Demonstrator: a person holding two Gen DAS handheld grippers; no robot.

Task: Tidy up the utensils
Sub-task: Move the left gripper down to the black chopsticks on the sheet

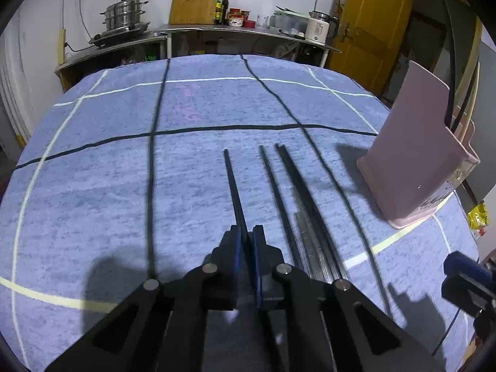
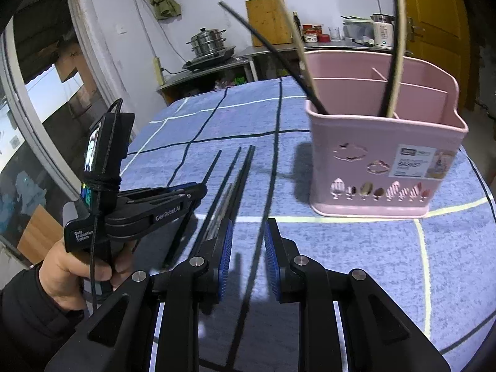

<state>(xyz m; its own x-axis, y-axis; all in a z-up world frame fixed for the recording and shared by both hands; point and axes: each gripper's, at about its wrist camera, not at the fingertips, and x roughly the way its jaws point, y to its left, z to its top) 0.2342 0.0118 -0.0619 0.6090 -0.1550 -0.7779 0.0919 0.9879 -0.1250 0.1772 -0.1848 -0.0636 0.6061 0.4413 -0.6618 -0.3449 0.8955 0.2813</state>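
My left gripper (image 1: 248, 235) is shut on the near end of a black chopstick (image 1: 234, 186) that lies on the blue cloth. Just right of it lie other black chopsticks (image 1: 297, 186), side by side. In the right wrist view the left gripper (image 2: 203, 187) shows from the side, holding that chopstick (image 2: 214, 166). My right gripper (image 2: 248, 248) stands open over the cloth, its left finger beside the loose chopsticks (image 2: 238, 179), with nothing between its pads. The pink utensil basket (image 2: 372, 142) stands upright at the right, holding a black chopstick (image 2: 266, 40) and beige ones (image 2: 291, 31).
A blue checked cloth (image 1: 124, 186) covers the table. The basket (image 1: 412, 161) stands near its right edge. A person's hand (image 2: 71, 266) holds the left gripper's handle. Beyond the table a metal counter carries a steamer pot (image 1: 124, 12), a cutting board (image 1: 195, 0) and a kettle (image 1: 319, 26).
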